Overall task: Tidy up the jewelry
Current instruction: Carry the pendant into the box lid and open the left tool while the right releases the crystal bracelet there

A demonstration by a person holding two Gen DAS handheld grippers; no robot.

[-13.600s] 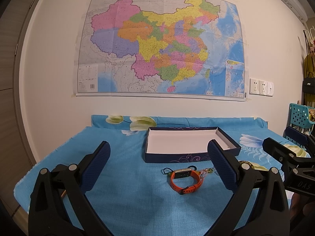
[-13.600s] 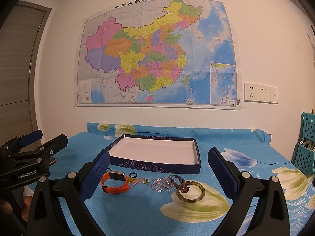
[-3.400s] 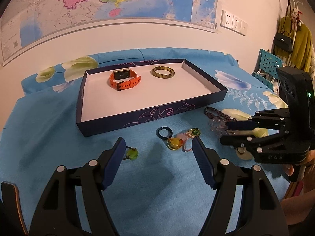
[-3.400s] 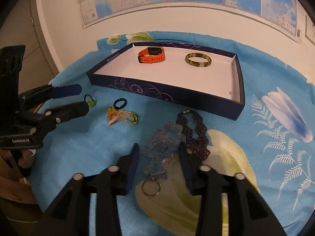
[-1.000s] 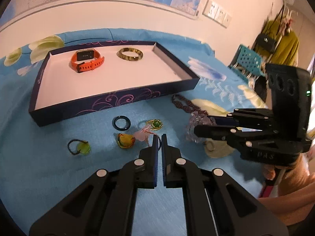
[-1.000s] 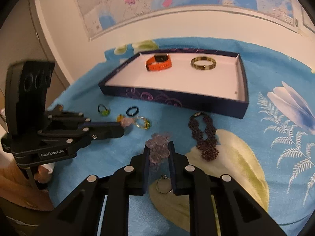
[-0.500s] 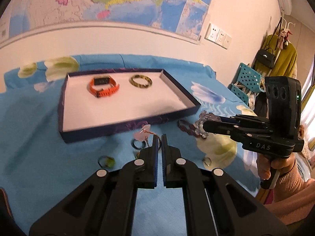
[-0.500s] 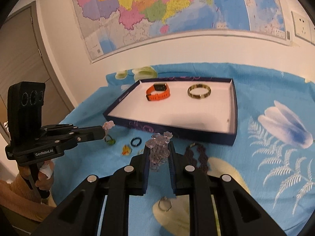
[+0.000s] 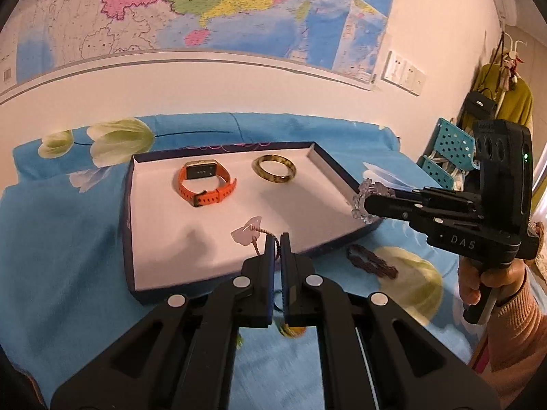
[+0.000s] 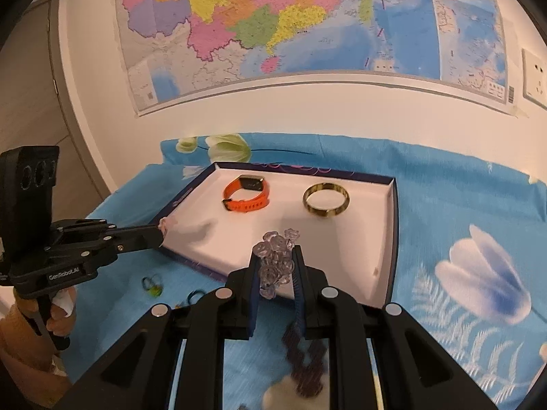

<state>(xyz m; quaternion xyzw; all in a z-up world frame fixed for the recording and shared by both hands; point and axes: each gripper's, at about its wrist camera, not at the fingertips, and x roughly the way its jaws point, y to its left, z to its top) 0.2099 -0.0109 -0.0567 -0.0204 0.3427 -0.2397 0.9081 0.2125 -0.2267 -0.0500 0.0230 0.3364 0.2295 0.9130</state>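
Note:
A navy tray with a white floor (image 9: pixel 154 239) (image 10: pixel 386 239) lies on the blue cloth. It holds an orange watch (image 9: pixel 205 184) (image 10: pixel 248 194) and a brown-gold bangle (image 9: pixel 274 169) (image 10: pixel 325 201). My left gripper (image 9: pixel 276 239) is shut on a pink pendant (image 9: pixel 247 234) on a cord, held above the tray's front part. My right gripper (image 10: pixel 275 256) is shut on a clear bead bracelet (image 10: pixel 275 256), held over the tray's front right edge; that bracelet shows at its tips in the left wrist view (image 9: pixel 364 201).
A dark purple bead necklace (image 9: pixel 371 261) (image 10: pixel 306 355) lies on the cloth in front of the tray. A green ring (image 10: pixel 152 285) and a blue ring (image 10: pixel 195 296) lie left of it. A wall with a map stands behind; a teal chair (image 9: pixel 448 150) is at right.
Both grippers have moved forward and up toward the tray with their pieces. The pendant now hangs over the tray floor; the clear bracelet is at the tray's edge.

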